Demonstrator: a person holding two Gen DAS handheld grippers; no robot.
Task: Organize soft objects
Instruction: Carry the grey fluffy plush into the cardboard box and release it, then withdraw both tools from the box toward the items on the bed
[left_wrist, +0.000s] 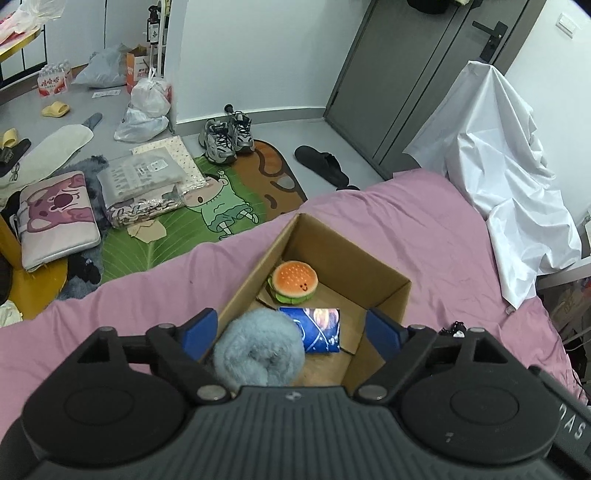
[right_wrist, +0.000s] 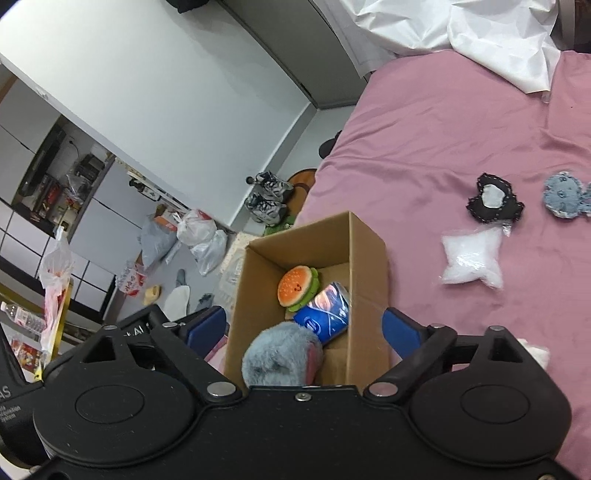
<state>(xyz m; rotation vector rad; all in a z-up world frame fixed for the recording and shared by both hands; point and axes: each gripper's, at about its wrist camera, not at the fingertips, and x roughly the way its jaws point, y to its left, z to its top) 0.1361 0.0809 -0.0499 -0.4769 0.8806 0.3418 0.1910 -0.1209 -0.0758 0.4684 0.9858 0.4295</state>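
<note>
Two claws, left (left_wrist: 291, 328) and right (right_wrist: 304, 328), spread, empty | blue can plush (right_wrist: 327, 308) lies tilted in cardboard box (right_wrist: 365, 266)

Plain matt cardboard box (left_wrist: 384, 291), fuzzy grey-blue plush roll (left_wrist: 258, 347), smooth pink cloth bedsheet (left_wrist: 424, 221), crinkly clear plastic bag (right_wrist: 472, 258)

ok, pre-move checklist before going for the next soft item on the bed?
1. Left gripper jaws open, nothing pinched: ok.
2. Right gripper jaws open, nothing pinched: ok.
3. Fluffy grey roll in the cardboard box, pads clear of it: ok.
4. Burger plush and blue can plush inside the box: ok.
5. Items left on the pink bedsheet: clear stuffing bag, black pouch, blue-grey plush: not ok.
6. Room in the box for all three: cannot tell.
</note>
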